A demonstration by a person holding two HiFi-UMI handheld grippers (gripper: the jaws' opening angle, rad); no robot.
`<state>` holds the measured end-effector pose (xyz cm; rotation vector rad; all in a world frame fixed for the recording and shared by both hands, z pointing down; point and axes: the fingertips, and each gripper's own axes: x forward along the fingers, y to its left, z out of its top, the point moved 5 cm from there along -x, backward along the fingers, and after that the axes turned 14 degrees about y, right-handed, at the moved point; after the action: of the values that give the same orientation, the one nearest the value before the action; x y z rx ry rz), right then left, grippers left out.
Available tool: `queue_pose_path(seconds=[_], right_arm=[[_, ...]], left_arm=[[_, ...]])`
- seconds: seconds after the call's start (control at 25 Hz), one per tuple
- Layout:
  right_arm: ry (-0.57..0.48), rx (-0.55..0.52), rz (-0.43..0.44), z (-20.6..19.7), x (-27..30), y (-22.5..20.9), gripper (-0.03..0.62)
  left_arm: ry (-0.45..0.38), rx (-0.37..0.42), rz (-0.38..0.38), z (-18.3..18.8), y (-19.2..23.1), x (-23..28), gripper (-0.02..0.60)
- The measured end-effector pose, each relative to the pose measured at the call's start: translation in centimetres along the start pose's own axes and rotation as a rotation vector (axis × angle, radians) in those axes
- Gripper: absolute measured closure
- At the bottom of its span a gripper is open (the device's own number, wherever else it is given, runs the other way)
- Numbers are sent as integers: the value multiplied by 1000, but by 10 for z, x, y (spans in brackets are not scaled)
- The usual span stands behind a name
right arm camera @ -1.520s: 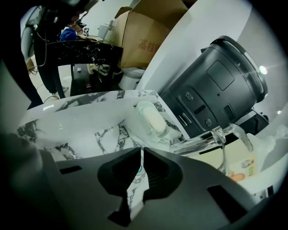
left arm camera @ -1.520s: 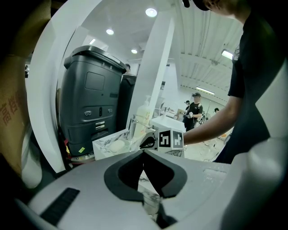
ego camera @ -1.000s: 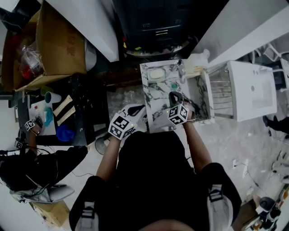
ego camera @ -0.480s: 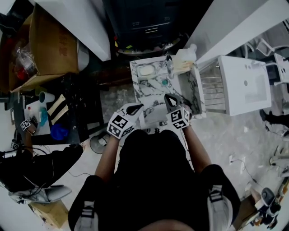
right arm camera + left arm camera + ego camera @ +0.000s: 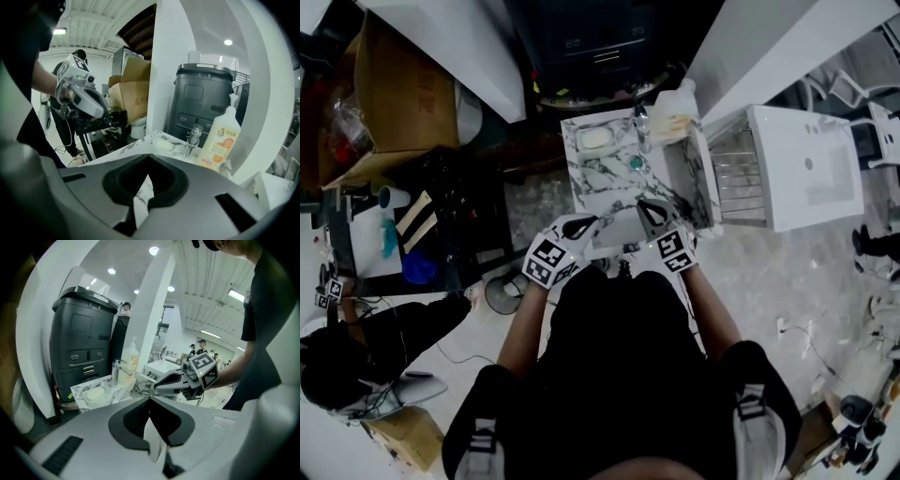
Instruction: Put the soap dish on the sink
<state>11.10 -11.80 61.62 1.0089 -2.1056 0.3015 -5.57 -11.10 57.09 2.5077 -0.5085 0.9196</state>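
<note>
Marble sink (image 5: 606,180) bore the dish (image 5: 594,139) at its far left corner as left gripper (image 5: 581,224) and right gripper (image 5: 648,209), both closed and empty, drew back toward its near edge, placement seemingly done.

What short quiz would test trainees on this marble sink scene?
1. True or false: the white oval soap dish sits on the marble-patterned sink top.
2. Beside the chrome tap stands: A) white bottle with orange label, B) blue kettle, C) green bowl?
3. Fill in: the jaws of the right gripper are ____.
Key: 1 true; 2 A; 3 shut.
</note>
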Motion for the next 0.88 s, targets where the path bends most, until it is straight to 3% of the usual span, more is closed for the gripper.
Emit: queue_pose_path(seconds=[0.4, 0.88], right_arm=[[-125, -35, 46, 23, -41, 13, 600], [-173, -40, 101, -7, -55, 19, 600]], left_arm=[[-22, 4, 25, 2, -31, 4, 583], [-30, -19, 60, -6, -61, 11, 583]])
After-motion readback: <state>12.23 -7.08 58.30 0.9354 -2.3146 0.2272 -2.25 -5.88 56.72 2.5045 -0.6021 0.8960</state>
